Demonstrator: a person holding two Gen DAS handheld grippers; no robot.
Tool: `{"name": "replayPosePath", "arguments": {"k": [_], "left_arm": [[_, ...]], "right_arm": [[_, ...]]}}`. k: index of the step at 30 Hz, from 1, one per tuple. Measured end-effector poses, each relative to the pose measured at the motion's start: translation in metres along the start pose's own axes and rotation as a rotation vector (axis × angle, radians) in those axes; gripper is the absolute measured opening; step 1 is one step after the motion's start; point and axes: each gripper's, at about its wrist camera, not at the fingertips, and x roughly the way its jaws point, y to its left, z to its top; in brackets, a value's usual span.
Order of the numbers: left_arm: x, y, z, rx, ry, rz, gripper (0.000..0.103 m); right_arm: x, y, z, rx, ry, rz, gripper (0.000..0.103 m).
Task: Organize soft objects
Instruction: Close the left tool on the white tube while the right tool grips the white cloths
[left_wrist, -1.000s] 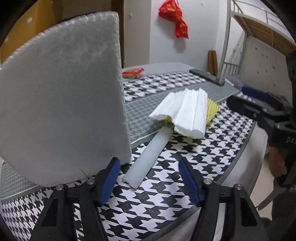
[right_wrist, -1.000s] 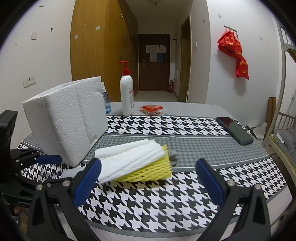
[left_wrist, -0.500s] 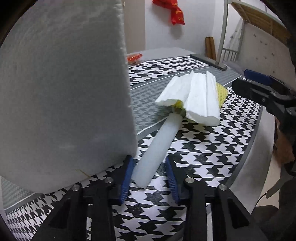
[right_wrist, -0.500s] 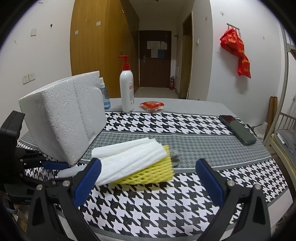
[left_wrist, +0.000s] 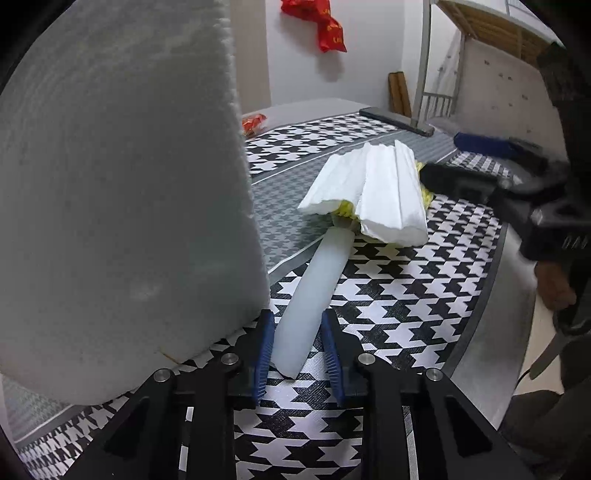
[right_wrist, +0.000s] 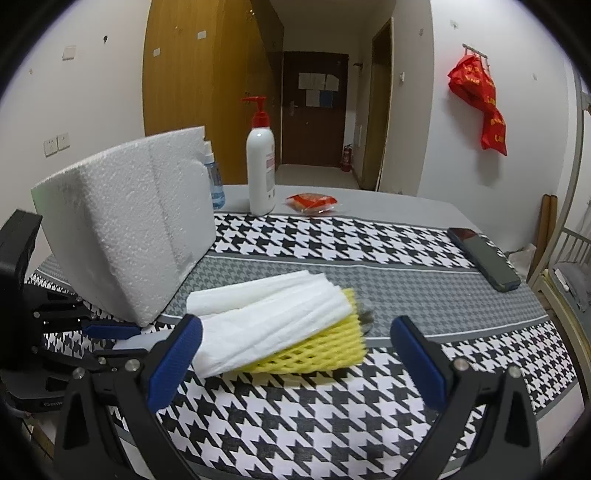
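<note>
My left gripper (left_wrist: 297, 350) is shut on the near end of a white foam tube (left_wrist: 314, 295) that lies on the houndstooth cloth. The tube's far end runs under a pile of folded white foam sheets (left_wrist: 373, 195) and yellow foam netting (right_wrist: 314, 350). A big white foam block (left_wrist: 118, 192) stands tilted just left of the left gripper; it also shows in the right wrist view (right_wrist: 125, 229). My right gripper (right_wrist: 295, 358) is open and empty, close in front of the sheets (right_wrist: 273, 321) and netting.
A pump bottle (right_wrist: 261, 173), a blue spray bottle (right_wrist: 214, 181) and a red packet (right_wrist: 312, 202) stand at the table's far side. A dark phone (right_wrist: 484, 258) lies at the right. The table edge (left_wrist: 491, 317) runs close on the right.
My left gripper moved forward around the foam tube's near end and closed on it. The right gripper stayed open and shifted slightly toward the sheets.
</note>
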Motion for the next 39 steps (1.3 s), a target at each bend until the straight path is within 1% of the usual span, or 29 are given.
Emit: {"name": "replayPosePath", "arguments": {"k": [7,10,11,12,14,15,18,20,21,23,24,26,27,29,31,35,39], "left_arm": [[-0.006,0.006,-0.004,-0.014,-0.015,-0.036,0.023],[-0.015,0.009,-0.008,-0.019,-0.021,-0.119,0.021],[-0.017,0.008,-0.008,-0.011,-0.023,-0.133,0.021],[-0.018,0.007,-0.009,-0.006,-0.026,-0.127,0.021],[-0.013,0.003,-0.010,0.012,-0.010,-0.084,0.020],[-0.012,0.004,-0.011,0.009,-0.007,-0.086,0.020],[-0.015,0.002,-0.012,0.019,-0.021,-0.104,0.019],[-0.015,-0.001,-0.012,0.028,-0.023,-0.092,0.019],[-0.015,-0.002,-0.012,0.032,-0.022,-0.089,0.019],[-0.012,-0.004,-0.010,0.032,-0.019,-0.087,0.019],[-0.012,-0.004,-0.010,0.030,-0.018,-0.089,0.019],[-0.011,-0.005,-0.010,0.029,-0.020,-0.088,0.019],[-0.011,-0.006,-0.010,0.032,-0.019,-0.085,0.019],[-0.012,-0.007,-0.012,0.035,-0.022,-0.083,0.019],[-0.012,-0.007,-0.011,0.034,-0.025,-0.084,0.019],[-0.014,-0.006,-0.011,0.023,-0.038,-0.083,0.019],[-0.020,-0.007,-0.013,0.020,-0.061,-0.075,0.019]], "right_arm": [[0.011,0.013,0.003,-0.016,0.031,0.007,0.103],[0.016,0.018,0.004,-0.024,0.040,0.011,0.102],[0.018,0.020,0.004,-0.031,0.045,0.009,0.099],[0.020,0.021,0.004,-0.035,0.051,0.012,0.098],[0.024,0.023,0.004,-0.034,0.064,0.009,0.094],[0.026,0.023,0.004,-0.034,0.073,0.009,0.093],[0.029,0.021,0.002,-0.026,0.094,0.015,0.083],[0.032,0.020,0.002,-0.021,0.108,0.017,0.068],[0.034,0.020,0.001,-0.018,0.127,0.020,0.064],[0.037,0.019,-0.001,-0.018,0.149,0.012,0.050],[0.038,0.019,-0.002,-0.020,0.150,0.006,0.047],[0.037,0.017,-0.003,-0.015,0.151,0.003,0.037],[0.037,0.016,-0.003,-0.011,0.153,0.003,0.034],[0.036,0.014,-0.004,-0.007,0.153,-0.005,0.019],[0.036,0.013,-0.004,-0.003,0.157,0.007,0.012],[0.026,0.011,-0.002,0.008,0.140,0.014,0.008],[0.008,0.008,0.003,0.015,0.101,0.011,0.008]]}}
